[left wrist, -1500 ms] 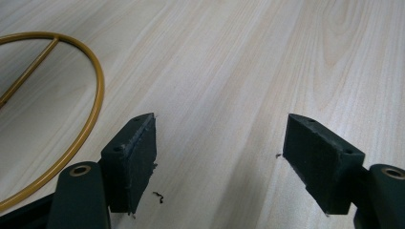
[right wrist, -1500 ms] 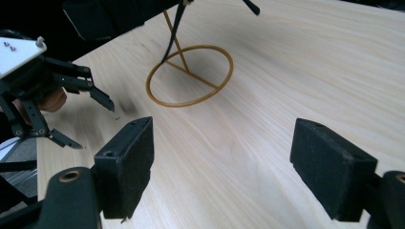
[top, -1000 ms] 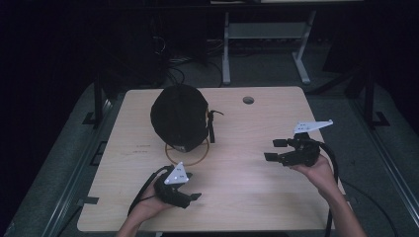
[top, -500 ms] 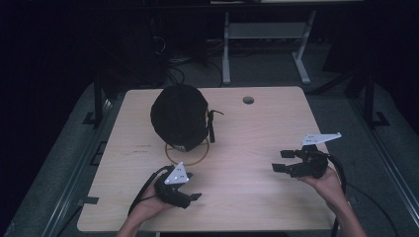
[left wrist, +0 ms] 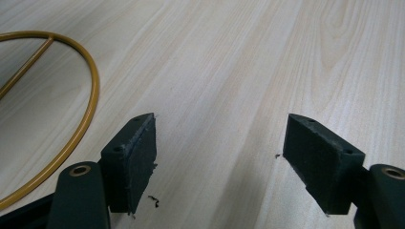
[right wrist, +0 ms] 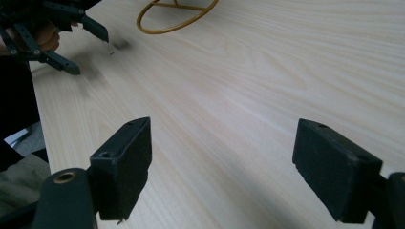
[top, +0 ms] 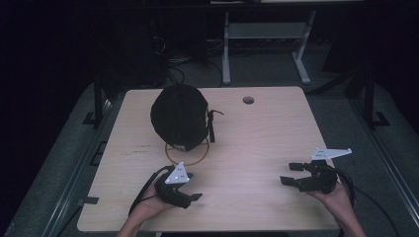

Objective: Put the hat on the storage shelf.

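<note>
Down at the near edge of the table (top: 257, 128), the left tongs (top: 193, 190) sit in the person's left hand (top: 148, 207) with jaws spread wide and nothing between them, and the left gripper view has only bare wood in that gap. Well apart at the near right, the right tongs (top: 289, 174) are held by the right hand (top: 336, 197), likewise gaping and empty over plain tabletop. Farther back, a black cap (top: 179, 116) rests on a stand whose gold wire ring (top: 185, 154) lies flat on the table, just beyond the left tongs.
</note>
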`<state>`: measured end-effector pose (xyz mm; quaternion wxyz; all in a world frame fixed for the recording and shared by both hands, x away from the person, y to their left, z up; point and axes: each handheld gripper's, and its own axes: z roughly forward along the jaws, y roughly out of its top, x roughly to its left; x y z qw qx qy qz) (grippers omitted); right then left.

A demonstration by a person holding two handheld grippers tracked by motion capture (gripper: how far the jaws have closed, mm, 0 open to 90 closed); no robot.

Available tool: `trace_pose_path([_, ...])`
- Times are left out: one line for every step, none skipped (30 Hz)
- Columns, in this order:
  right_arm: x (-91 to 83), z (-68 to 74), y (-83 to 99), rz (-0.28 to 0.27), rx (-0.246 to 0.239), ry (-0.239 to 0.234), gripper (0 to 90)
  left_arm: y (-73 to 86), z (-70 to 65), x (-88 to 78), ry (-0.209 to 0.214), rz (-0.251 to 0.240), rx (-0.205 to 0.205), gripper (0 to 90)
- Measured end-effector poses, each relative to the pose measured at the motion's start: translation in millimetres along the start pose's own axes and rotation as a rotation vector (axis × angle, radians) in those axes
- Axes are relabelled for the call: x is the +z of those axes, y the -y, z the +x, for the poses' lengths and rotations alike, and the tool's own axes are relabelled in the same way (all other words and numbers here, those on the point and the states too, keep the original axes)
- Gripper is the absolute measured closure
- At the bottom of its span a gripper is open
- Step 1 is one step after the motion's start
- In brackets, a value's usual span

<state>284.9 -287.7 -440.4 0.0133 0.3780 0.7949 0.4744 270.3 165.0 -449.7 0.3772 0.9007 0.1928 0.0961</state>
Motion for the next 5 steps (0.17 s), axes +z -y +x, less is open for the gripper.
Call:
trace_pose_path([-1.0,2.3,2.2,0.001,0.002,0.004,19.9,-0.2,0.0,0.0,0.000,-0.002,0.001,26.9])
trace_pose_path([-1.9,5.5,4.9,-0.003,-0.009,0.012,19.5,-0.3,0.1,-0.2,0.001,-0.003,0.001,26.9])
trace_pose_path([-3.0,8.7,7.0,-0.011,-0.018,0.019,19.3,-0.3,0.2,-0.2,0.002,-0.007,0.001,26.9])
trace_pose_path([-4.2,12.2,8.8,-0.023,-0.022,0.025,18.8,-0.4,0.2,-0.3,0.003,-0.007,-0.001,26.9])
trace_pose_path([-5.1,14.6,10.2,-0.030,-0.026,0.027,18.2,-0.4,0.5,-0.2,0.005,-0.011,-0.003,26.9])
